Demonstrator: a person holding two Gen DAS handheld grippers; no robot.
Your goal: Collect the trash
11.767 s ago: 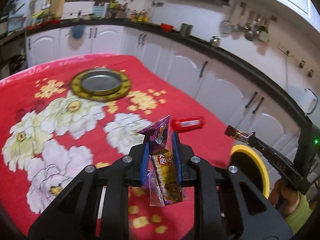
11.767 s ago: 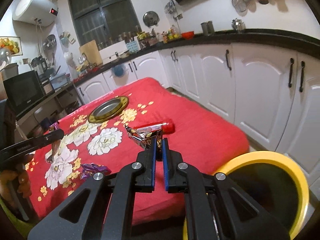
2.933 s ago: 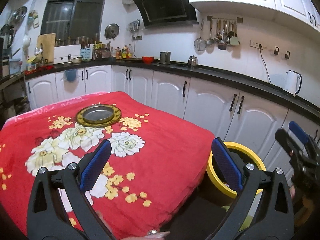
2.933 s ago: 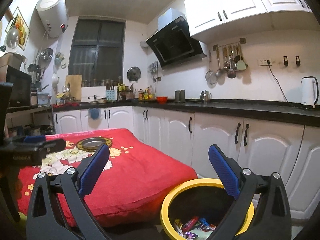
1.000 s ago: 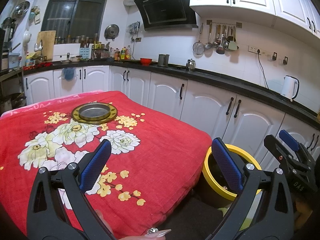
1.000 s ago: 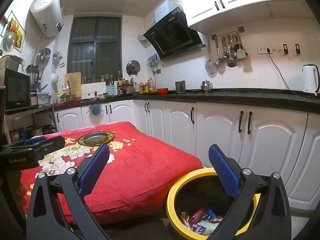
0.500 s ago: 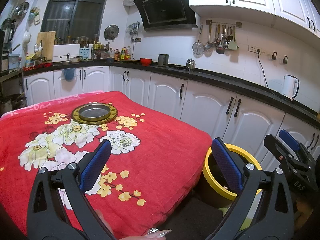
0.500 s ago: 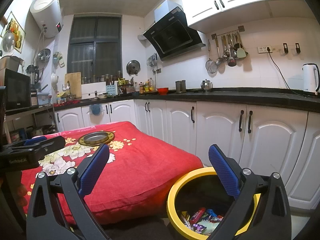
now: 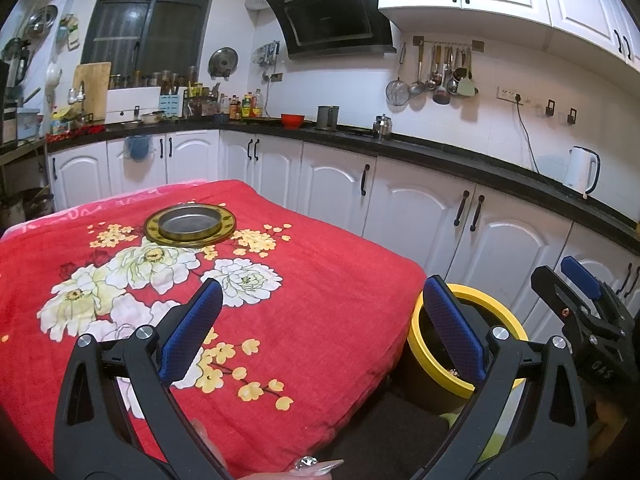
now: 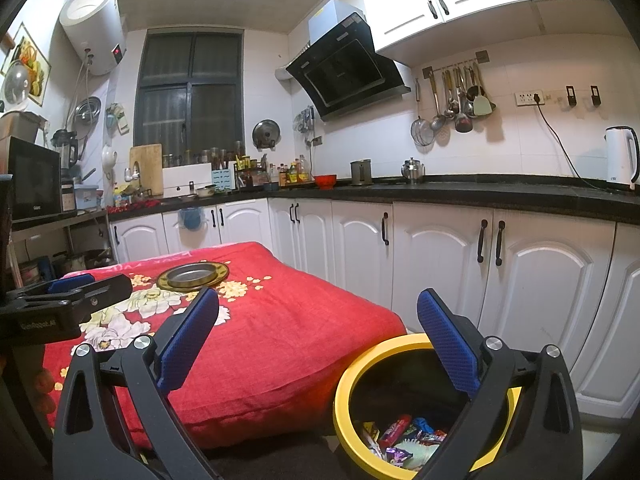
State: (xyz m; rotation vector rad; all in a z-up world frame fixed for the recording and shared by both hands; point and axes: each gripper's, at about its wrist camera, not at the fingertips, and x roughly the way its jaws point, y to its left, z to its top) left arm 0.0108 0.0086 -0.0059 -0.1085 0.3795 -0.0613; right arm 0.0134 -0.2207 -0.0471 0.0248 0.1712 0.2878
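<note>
- left hand-held gripper (image 9: 322, 334): blue-padded jaws spread wide apart, nothing between them. held above the near edge of the red floral cloth covering the tabletop (image 9: 320, 280), looking across it.
- right hand-held gripper (image 10: 318, 346): jaws likewise wide apart and empty. it hangs just above the round yellow-rimmed trash bin with a dark inside (image 10: 344, 396), a likely spot for letting go of something over the opening.
- landmark: the yellow bin stands on the floor, just beside the right corner of the cloth-covered tabletop; in the left wrist view the bin (image 9: 416, 344) shows partly behind the gripper's right finger.
- trash: crumpled coloured snack wrappers (image 10: 404, 436) lie in a heap at the bottom of the bin, red, blue and pale green among them. individual items too small to tell apart.
- the cloth, far side from the bin: a round metal dish with a gold patterned rim (image 9: 190, 226) sits flat, looks empty. no wrapper visible anywhere on the cloth in either view.
- judgement: with the cloth bare of litter and both grippers empty, collecting looks finished or nearly so. parts of the cloth under the grippers are hidden, so a stray piece there cannot be ruled out.
- bin placed close to the tabletop corner, probably so either hand reaches it with a short swing.
- a fingertip with a long nail (image 9: 316, 465) shows at the bottom edge of the left view.
</note>
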